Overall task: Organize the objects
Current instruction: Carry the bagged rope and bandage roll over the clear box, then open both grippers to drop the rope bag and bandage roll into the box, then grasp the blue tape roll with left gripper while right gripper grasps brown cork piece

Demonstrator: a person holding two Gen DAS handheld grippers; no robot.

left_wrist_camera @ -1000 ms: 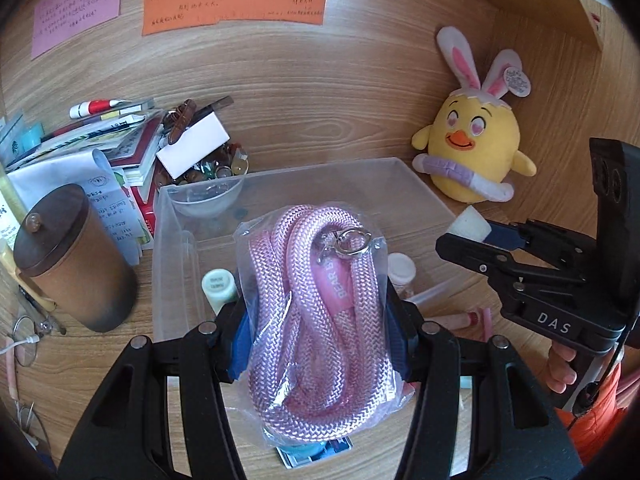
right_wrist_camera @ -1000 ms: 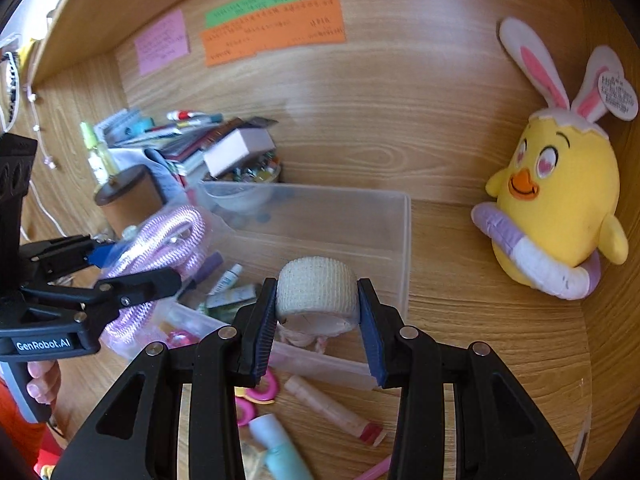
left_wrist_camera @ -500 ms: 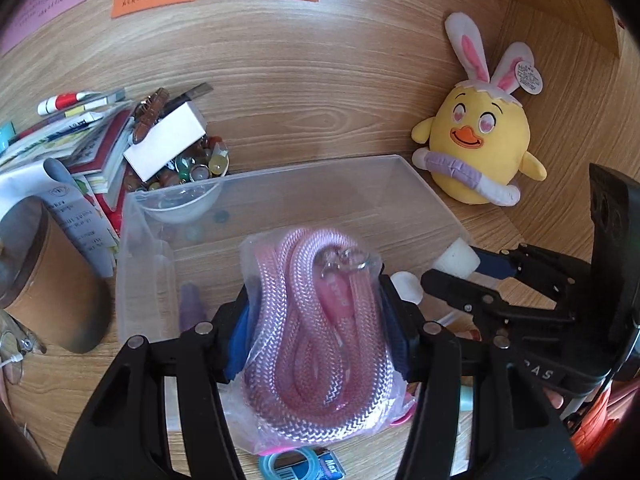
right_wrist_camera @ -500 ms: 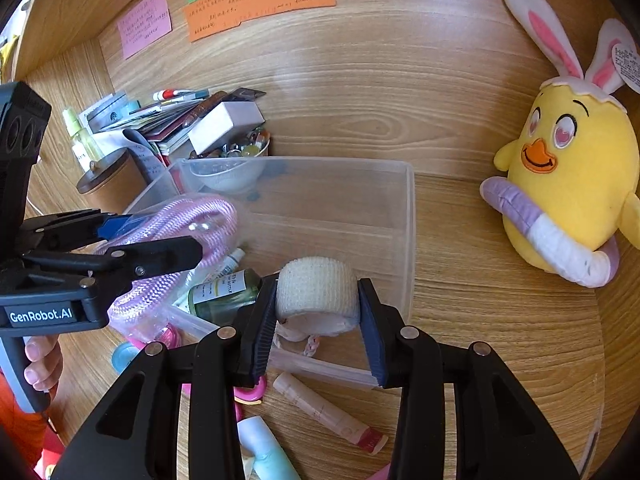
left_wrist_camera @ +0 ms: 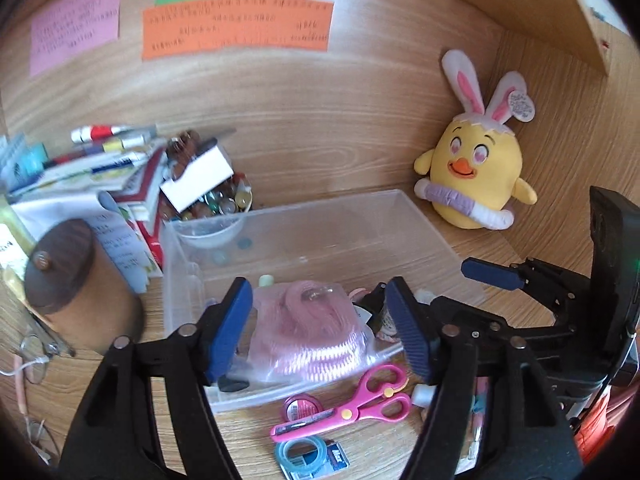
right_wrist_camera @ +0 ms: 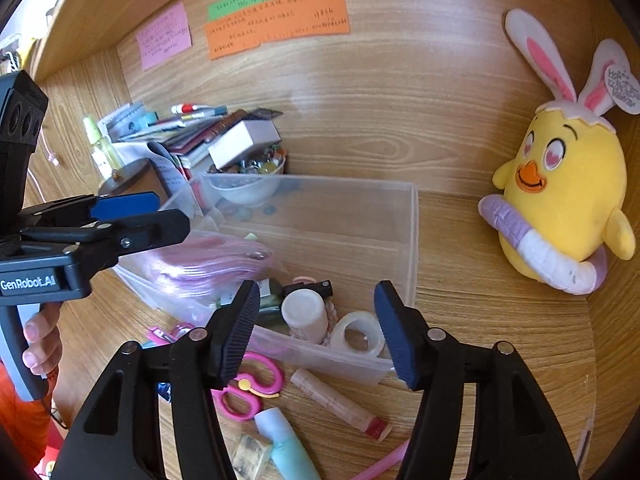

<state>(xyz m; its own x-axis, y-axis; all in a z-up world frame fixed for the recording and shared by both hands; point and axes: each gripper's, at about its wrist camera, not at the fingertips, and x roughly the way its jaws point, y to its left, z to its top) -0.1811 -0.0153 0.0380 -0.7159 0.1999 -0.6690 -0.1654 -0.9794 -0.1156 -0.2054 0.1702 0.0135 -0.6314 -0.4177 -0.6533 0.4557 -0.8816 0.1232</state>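
Note:
A clear plastic bin (left_wrist_camera: 416, 216) (right_wrist_camera: 408, 248) sits on the wooden desk. The bagged pink rope (left_wrist_camera: 308, 332) (right_wrist_camera: 208, 260) lies in its near left part. The beige bandage roll (right_wrist_camera: 306, 314) lies in the bin beside a clear tape ring (right_wrist_camera: 360, 334). My left gripper (left_wrist_camera: 320, 328) is open and empty just above the rope. My right gripper (right_wrist_camera: 316, 328) is open and empty above the bin's near edge; it also shows in the left wrist view (left_wrist_camera: 492, 274).
Pink scissors (left_wrist_camera: 352, 408) (right_wrist_camera: 248, 388), tape rolls (left_wrist_camera: 304, 452), a pink tube (right_wrist_camera: 340, 404) and a teal bottle (right_wrist_camera: 288, 444) lie in front of the bin. A brown lidded cup (left_wrist_camera: 68, 272), stacked books (left_wrist_camera: 100, 172) and a marble bowl (left_wrist_camera: 216, 216) stand left. A yellow plush chick (left_wrist_camera: 472, 176) (right_wrist_camera: 560, 200) sits right.
Both grippers opened and pulled back up. The pink rope bag and the bandage roll were let go and now lie in the bin.

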